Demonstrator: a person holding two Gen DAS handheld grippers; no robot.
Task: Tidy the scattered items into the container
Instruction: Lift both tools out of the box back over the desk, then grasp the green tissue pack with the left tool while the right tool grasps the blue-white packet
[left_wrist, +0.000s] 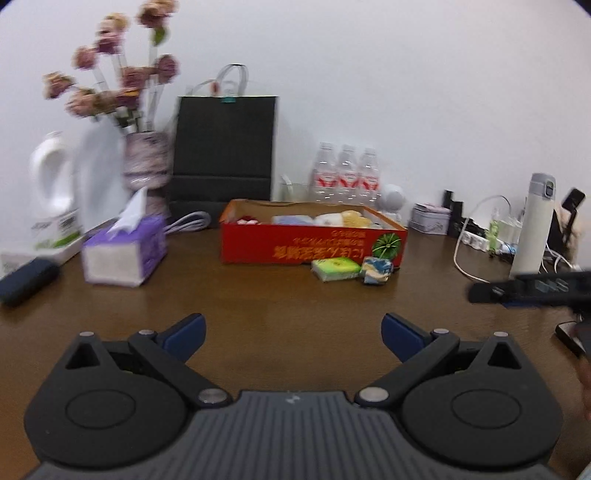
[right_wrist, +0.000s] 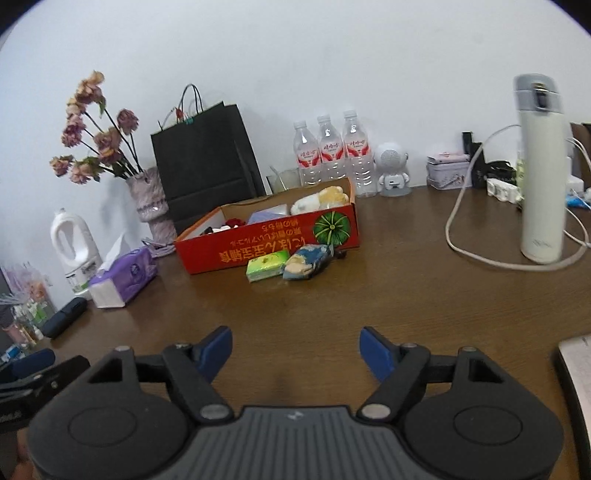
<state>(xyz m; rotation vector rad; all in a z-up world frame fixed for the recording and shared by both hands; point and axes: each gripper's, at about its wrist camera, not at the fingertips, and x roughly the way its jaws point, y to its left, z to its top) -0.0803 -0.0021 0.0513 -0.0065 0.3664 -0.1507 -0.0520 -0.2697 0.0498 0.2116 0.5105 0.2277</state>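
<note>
Tissue box (right_wrist: 123, 275) left; thermos (right_wrist: 541, 173) right.

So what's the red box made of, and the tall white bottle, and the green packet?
The red box looks like printed cardboard: brown inside, thin folded walls. The tall white bottle seems to be painted metal with a grey plastic cap, though its smooth matte coat leaves that open. The green packet looks like shiny, soft plastic wrap.

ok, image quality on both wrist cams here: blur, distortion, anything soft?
Left wrist: motion smear down the left side, flowers and tissue box streaked; red box fairly readable. Right wrist: sharper, bottle labels legible, thermos slightly soft. Both: fisheye bending, dark corner vignette, flat even light.
</note>
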